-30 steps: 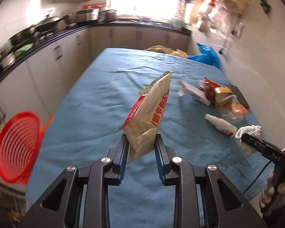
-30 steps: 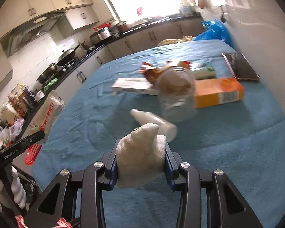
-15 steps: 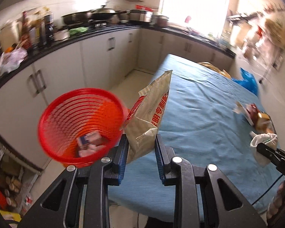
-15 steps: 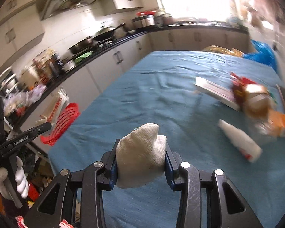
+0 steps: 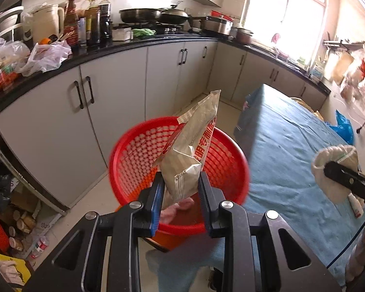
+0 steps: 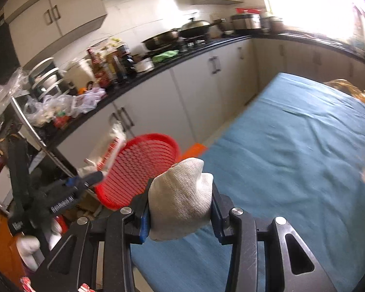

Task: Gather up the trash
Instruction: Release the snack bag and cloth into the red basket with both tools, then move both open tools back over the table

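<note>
My left gripper is shut on a beige snack bag with red print and holds it right over a red mesh basket beside the blue-covered table. Pink scraps lie in the basket. My right gripper is shut on a white knitted cloth above the table's near left corner. In the right wrist view the basket is to the left, with the left gripper and its bag beside it. The cloth also shows in the left wrist view.
White cabinets under a black counter run along the left, crowded with bottles, bags and pans. Boxes and bottles clutter the floor at the left. A small white bottle lies on the table. A blue bag sits at the table's far side.
Both grippers have swung left from the table toward the basket. The left gripper with the bag has come close over the basket; the right gripper with the cloth follows over the table's corner.
</note>
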Action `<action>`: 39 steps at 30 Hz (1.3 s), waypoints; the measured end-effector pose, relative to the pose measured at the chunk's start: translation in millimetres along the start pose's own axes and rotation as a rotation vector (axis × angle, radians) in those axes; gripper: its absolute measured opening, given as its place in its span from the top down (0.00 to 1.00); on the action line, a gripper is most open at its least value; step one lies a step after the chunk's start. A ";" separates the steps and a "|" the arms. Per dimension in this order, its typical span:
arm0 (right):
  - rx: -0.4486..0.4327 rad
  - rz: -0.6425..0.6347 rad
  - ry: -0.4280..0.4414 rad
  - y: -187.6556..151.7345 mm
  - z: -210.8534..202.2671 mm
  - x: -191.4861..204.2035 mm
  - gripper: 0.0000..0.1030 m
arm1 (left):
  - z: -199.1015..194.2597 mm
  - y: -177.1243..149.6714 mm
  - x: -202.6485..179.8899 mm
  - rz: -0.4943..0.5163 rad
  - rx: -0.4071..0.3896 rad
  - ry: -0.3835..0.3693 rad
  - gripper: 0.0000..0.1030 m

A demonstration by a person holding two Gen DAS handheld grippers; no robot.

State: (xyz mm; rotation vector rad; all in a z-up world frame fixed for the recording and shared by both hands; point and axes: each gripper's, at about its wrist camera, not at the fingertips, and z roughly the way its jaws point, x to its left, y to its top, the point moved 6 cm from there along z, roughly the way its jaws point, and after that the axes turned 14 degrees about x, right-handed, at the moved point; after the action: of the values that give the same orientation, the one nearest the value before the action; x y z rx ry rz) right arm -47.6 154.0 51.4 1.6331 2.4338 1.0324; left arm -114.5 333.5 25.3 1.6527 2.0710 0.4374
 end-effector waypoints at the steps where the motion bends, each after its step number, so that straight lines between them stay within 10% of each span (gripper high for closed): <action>1: 0.002 -0.009 0.016 7.9 7.0 8.3 0.58 | 1.5 4.2 5.9 -0.006 0.002 -0.003 0.74; 14: 0.039 0.000 0.097 58.0 75.6 46.8 0.58 | 18.7 28.4 26.9 -0.029 0.027 -0.067 0.73; 19: 0.089 0.069 0.173 62.3 104.2 35.7 0.47 | 16.5 31.5 27.5 -0.054 0.007 -0.091 0.39; 22: 0.112 0.109 0.211 61.4 111.0 28.8 0.43 | 9.5 32.8 26.5 -0.052 -0.013 -0.077 0.37; 39: 0.026 0.219 0.189 19.9 38.0 -26.4 0.39 | -18.1 17.1 8.5 -0.042 -0.050 0.013 0.35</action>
State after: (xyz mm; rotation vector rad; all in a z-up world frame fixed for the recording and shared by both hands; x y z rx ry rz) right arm -5.3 155.6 24.0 1.9286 2.4293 1.2421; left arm -111.5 346.3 48.1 1.5785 2.0834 0.4832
